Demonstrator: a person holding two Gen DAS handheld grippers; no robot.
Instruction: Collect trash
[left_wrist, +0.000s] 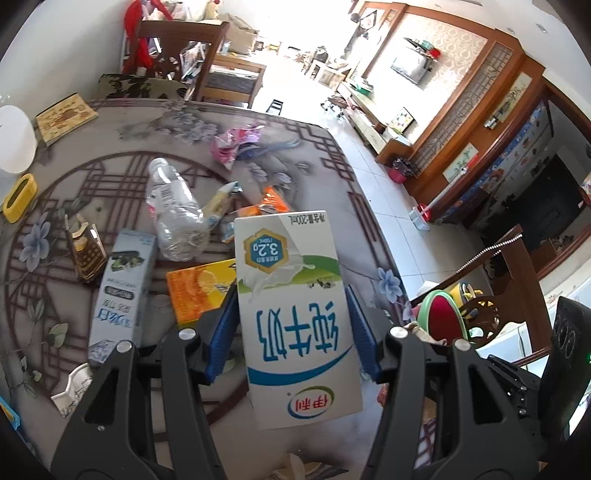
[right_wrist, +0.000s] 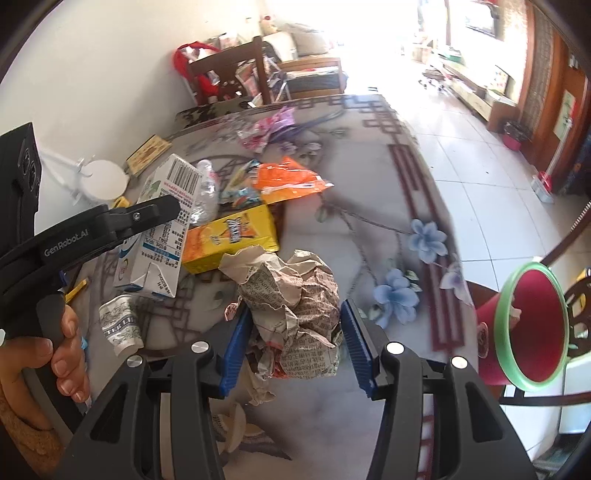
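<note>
A white milk carton with blue and green print hangs above the table, with my left gripper shut on it between the blue pads. My right gripper is shut on a crumpled newspaper ball, also off the table. In the right wrist view the carton shows at the left, crossed by a black finger of the left gripper, with a hand on its handle. A red bin with a green rim stands tilted just past the table's right edge, and it also shows in the left wrist view.
On the flowered tablecloth lie a crushed clear bottle, a yellow-orange box, a grey-blue box, an orange wrapper, a pink wrapper and a paper cup. A wooden chair stands behind the table, and tiled floor lies to the right.
</note>
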